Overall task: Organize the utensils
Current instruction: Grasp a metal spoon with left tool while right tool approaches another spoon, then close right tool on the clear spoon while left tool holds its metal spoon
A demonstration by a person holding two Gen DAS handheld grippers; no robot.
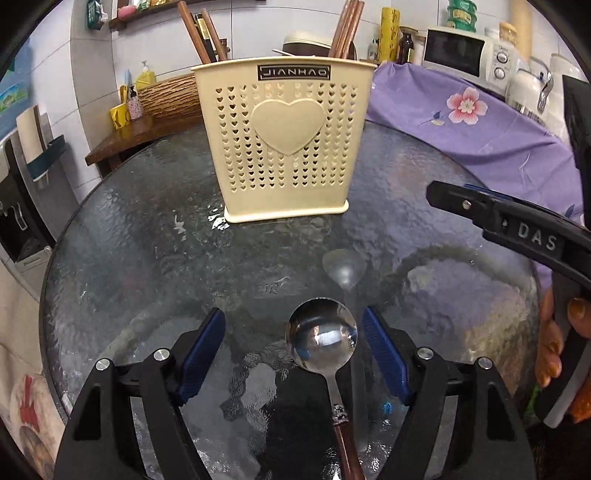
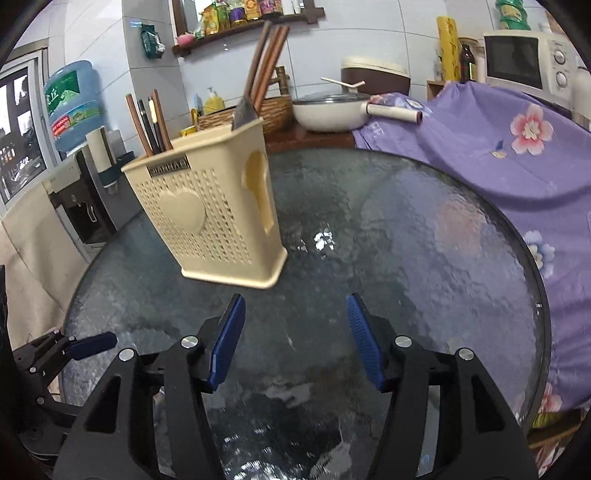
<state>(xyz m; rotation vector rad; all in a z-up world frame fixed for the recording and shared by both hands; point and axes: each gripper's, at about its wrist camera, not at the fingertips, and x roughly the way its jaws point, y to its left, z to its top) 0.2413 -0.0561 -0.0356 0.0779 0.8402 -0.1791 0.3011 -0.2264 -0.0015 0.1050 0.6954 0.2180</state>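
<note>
A metal spoon (image 1: 320, 336) with a brown handle lies on the round glass table (image 1: 147, 240), its bowl between the open blue pads of my left gripper (image 1: 294, 343), nearer the right pad. A cream perforated utensil holder (image 1: 282, 140) with a heart on its front stands at the table's far side and holds several brown-handled utensils (image 1: 345, 29). In the right wrist view my right gripper (image 2: 295, 332) is open and empty above the table, with the holder (image 2: 207, 210) ahead to its left. The right gripper also shows in the left wrist view (image 1: 517, 229).
A purple floral cloth (image 1: 480, 129) covers something beside the table on the right. A microwave (image 1: 465, 55), a white pan (image 2: 328, 110) and a wicker basket (image 2: 273, 110) stand behind. A water dispenser (image 2: 74, 107) is at the far left.
</note>
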